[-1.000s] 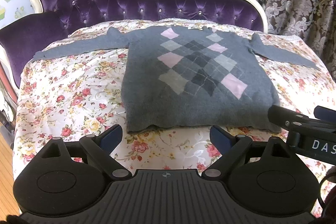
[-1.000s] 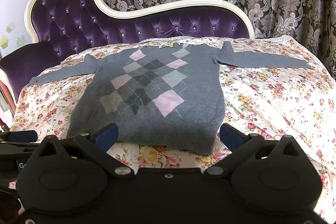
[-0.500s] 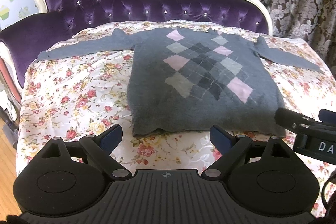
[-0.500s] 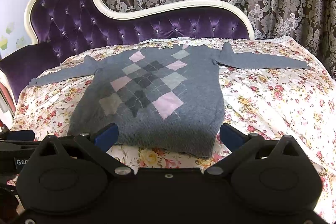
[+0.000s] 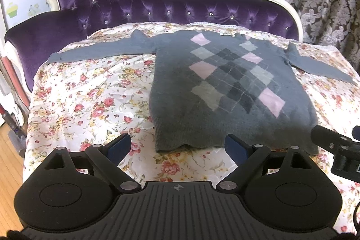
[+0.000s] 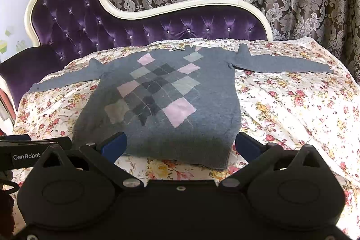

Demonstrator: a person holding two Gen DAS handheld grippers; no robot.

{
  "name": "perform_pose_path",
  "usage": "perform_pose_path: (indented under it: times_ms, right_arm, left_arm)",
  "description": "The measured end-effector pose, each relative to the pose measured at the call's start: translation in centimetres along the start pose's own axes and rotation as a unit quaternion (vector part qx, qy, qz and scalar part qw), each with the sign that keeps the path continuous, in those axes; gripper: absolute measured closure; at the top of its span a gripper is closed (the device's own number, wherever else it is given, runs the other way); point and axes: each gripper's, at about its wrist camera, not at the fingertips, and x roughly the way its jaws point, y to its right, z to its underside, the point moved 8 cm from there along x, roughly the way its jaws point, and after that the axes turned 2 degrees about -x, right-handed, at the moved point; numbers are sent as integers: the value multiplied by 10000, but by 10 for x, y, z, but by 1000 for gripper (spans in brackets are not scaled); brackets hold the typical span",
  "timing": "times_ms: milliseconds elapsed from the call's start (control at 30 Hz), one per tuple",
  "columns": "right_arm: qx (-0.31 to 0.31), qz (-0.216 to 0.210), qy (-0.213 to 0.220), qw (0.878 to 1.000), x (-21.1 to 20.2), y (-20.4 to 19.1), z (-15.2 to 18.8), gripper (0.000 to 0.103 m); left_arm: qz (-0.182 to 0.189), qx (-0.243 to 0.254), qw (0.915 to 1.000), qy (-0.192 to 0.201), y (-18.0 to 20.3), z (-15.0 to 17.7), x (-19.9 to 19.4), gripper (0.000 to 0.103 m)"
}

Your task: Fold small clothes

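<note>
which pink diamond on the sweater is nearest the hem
The large pink diamond at the lower right of the argyle sweater, as the right wrist view shows it. The other pink diamonds sit higher, toward the collar.

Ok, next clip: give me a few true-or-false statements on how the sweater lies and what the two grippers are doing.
1. The grey argyle sweater lies flat with both sleeves spread out to the sides. True.
2. The left gripper is clamped on the hem. False: its jaws stand open, with nothing between them.
3. The sweater lies on a floral cover. True.
4. One sleeve is already folded across the chest. False: no fold has been made yet.
5. The right gripper holds the right sleeve. False: it is open, short of the hem.
</note>
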Motion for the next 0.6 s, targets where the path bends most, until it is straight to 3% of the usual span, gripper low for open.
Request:
perform_pose_path:
  times_ms: [600]
  right_arm:
    - [80,-31,-107,9999,6,-1,6,1]
  left_arm:
    - [4,10,9999,-123,-1,4,8,12]
